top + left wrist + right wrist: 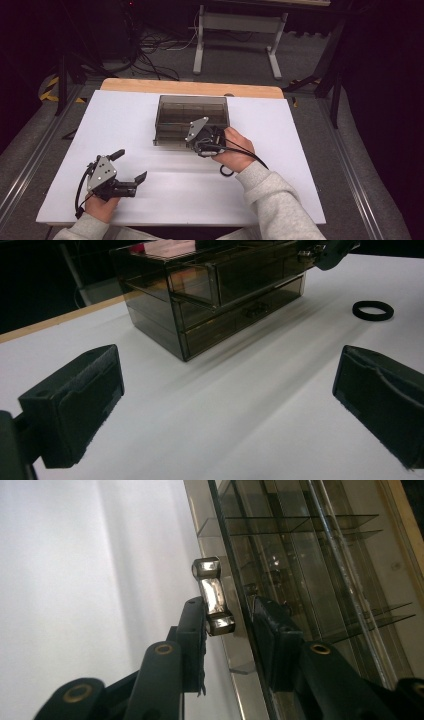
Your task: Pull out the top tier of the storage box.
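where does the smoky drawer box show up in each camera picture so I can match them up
High view: the drawer box sits at centre on the white table, with the right tool at its front.
Left gripper view: top centre, one upper drawer pulled partly out.
Right gripper view: its clear front runs up the right half, close up.
Shared landmark: the right tool at the box front, seen in the high view and at the top right of the left gripper view.

In the high view, the right gripper (209, 142) hides the drawer box (190, 117) front at about 5 o'clock, and whether its jaws are apart cannot be told there. In the left gripper view, the box (210, 295) is cut off at 12 o'clock. In the right gripper view, the metal handle (212, 596) is partly hidden behind one jaw.
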Demonstrator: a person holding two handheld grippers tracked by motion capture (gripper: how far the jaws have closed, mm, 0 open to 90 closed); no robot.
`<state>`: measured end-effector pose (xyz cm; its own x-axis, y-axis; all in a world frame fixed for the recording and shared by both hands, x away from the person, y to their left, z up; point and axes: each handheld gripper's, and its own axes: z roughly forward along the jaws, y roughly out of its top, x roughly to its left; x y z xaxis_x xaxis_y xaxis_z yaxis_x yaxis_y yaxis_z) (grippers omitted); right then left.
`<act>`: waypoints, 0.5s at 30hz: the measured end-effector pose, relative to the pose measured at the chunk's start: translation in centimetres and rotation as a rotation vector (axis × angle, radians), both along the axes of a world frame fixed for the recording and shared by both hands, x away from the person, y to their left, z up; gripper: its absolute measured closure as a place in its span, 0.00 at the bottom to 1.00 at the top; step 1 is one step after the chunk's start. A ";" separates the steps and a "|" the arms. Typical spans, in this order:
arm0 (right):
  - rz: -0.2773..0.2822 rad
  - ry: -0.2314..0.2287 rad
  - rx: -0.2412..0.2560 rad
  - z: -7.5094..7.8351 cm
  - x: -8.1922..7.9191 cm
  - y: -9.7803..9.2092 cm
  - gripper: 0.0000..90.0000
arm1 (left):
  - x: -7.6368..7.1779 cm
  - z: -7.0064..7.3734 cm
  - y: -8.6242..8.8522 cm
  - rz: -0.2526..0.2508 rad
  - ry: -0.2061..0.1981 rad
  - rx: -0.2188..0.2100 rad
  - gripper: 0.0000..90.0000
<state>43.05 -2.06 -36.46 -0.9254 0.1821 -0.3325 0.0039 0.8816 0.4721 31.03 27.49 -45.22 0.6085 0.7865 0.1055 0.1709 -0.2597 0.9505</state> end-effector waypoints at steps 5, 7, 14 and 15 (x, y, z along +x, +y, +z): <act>0.008 0.019 -0.008 0.1 -0.4 0.0 0.76 | 0.0 0.0 0.0 -0.001 0.000 0.000 0.01; 0.010 0.027 0.002 0.1 -0.6 -0.1 0.76 | 0.0 0.0 0.0 -0.001 -0.001 0.000 0.01; 0.023 0.040 -0.008 -0.1 -0.9 -0.2 0.76 | 0.0 0.0 0.0 -0.001 -0.001 0.002 0.01; 0.021 0.042 -0.004 -0.2 -1.0 -0.2 0.77 | 0.0 0.0 0.0 -0.001 -0.001 0.002 0.01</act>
<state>42.09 -2.26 -36.64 -0.9422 0.1609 -0.2940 0.0046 0.8834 0.4687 31.03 27.48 -45.21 0.6092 0.7858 0.1072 0.1700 -0.2615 0.9501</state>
